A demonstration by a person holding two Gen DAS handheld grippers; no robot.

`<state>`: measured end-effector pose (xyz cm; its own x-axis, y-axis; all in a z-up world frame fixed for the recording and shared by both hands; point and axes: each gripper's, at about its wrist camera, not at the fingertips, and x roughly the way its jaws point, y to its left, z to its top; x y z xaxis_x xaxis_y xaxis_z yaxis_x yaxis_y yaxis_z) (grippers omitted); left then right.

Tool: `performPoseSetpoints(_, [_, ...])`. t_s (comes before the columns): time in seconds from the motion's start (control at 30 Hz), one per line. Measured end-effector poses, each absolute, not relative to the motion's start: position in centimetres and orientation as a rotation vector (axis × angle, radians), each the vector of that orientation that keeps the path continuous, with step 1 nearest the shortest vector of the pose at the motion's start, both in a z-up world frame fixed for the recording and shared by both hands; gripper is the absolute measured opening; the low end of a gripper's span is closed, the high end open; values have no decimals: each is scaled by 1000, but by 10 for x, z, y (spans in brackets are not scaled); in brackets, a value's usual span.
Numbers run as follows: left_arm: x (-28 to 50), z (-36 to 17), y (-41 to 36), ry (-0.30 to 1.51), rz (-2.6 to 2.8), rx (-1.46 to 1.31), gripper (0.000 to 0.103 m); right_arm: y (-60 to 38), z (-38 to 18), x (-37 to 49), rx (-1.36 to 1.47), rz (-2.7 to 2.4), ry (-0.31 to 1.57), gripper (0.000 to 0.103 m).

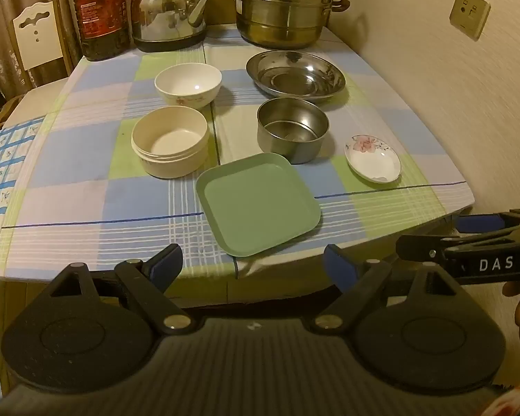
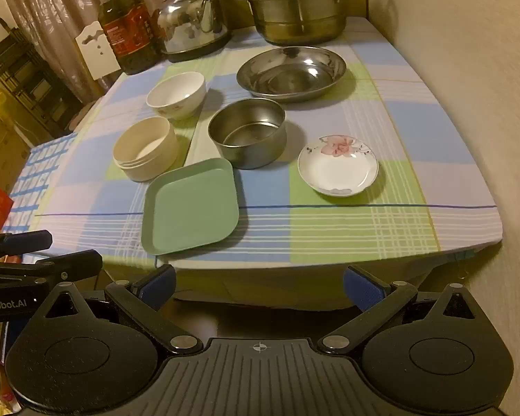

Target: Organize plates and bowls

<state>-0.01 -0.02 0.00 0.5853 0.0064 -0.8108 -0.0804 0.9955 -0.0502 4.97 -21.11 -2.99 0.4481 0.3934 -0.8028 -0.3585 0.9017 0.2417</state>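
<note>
- My left gripper [image 1: 253, 263] hangs at the near table edge with both blue pads spread wide; nothing sits between them.
- My right gripper [image 2: 258, 282] is likewise spread to full width and empty, short of the near table edge.
- Each gripper shows in the other's view, off to the side and clear of the dishes.
- The checked tablecloth [image 1: 86, 180] covers the table; all dishes rest on it, upright.
- The green square plate [image 1: 258, 204] lies nearest to me, close to the near edge.
- The cream round container [image 1: 170, 142] stands just behind the plate's left corner; whether they touch I cannot tell.
- The steel bowl [image 1: 293, 130] stands just behind the plate's right corner.
- The white floral bowl [image 1: 188, 85] stands behind the cream container, close to it.
- The wide steel basin [image 1: 295, 74] lies behind the steel bowl.
- The small flowered saucer [image 2: 338, 164] lies to the right of the steel bowl, apart from it.
- Along the far edge stand an oil bottle [image 1: 100, 14], a kettle [image 1: 170, 10] and a stacked steamer pot [image 1: 282, 7].
</note>
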Motion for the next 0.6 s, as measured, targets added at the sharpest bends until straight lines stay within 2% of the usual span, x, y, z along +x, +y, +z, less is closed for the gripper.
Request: performPoseSetpoints(0.6, [0, 0, 0, 947, 48, -88, 87, -215, -29, 49, 39, 466, 1002, 102])
